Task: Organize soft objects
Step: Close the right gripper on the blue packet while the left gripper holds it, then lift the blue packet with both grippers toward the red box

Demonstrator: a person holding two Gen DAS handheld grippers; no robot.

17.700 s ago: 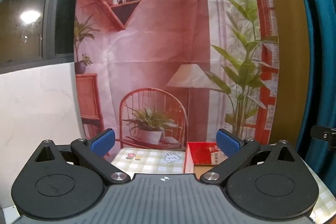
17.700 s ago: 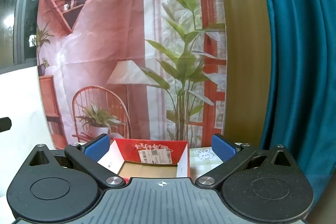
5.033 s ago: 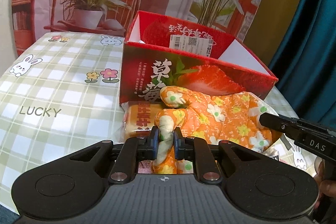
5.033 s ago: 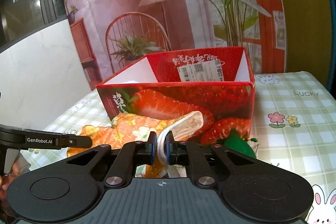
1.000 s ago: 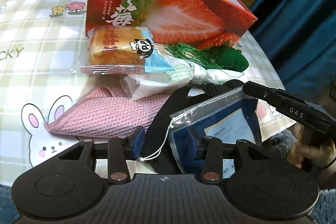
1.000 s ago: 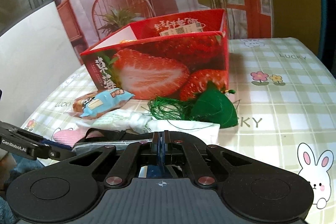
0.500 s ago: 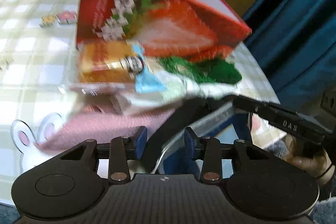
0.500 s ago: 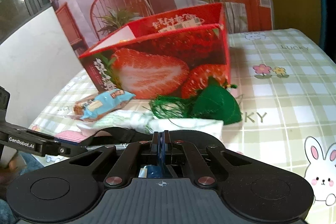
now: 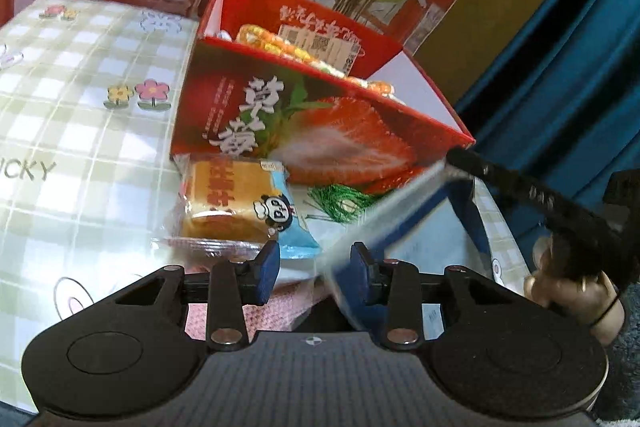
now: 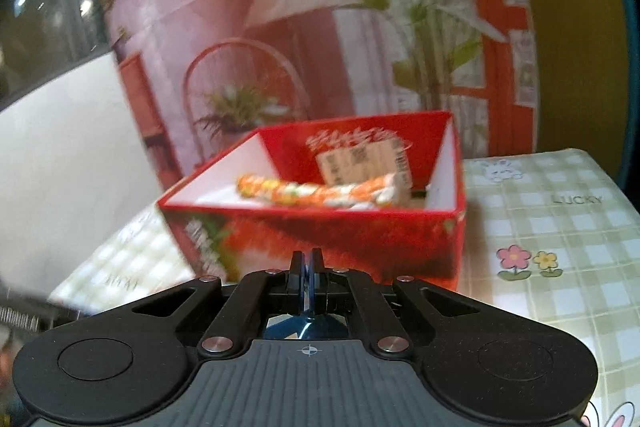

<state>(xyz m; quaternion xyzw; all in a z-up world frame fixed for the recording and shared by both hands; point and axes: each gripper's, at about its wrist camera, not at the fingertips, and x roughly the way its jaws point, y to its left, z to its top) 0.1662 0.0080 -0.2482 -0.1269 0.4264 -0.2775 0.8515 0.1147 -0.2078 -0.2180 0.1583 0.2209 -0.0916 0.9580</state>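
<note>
A clear plastic bag with a dark blue item [image 9: 404, 227] hangs tilted, blurred by motion. My right gripper [image 10: 307, 259] is shut on its upper end, and a bit of blue [image 10: 304, 329] shows beneath the pads. In the left wrist view that gripper [image 9: 460, 159] reaches in from the right. The bag's lower edge lies against the right pad of my left gripper [image 9: 315, 271], which stands open with a gap beside its left pad. Behind stands the red strawberry box [image 9: 320, 131] [image 10: 320, 227], with an orange floral cloth [image 9: 280, 47] [image 10: 320, 193] inside.
A wrapped bread packet [image 9: 224, 203], a green tasselled pouch [image 9: 340, 197] and a pink knitted piece [image 9: 280, 311] lie in front of the box on the checked tablecloth [image 9: 80, 107]. A hand [image 9: 576, 291] grips the right tool. A teal curtain [image 9: 580, 27] hangs at the right.
The right gripper has lifted its end of the bag, so the bag now slants upward. Both views have risen and now look over the box's rim at the cloth inside.
</note>
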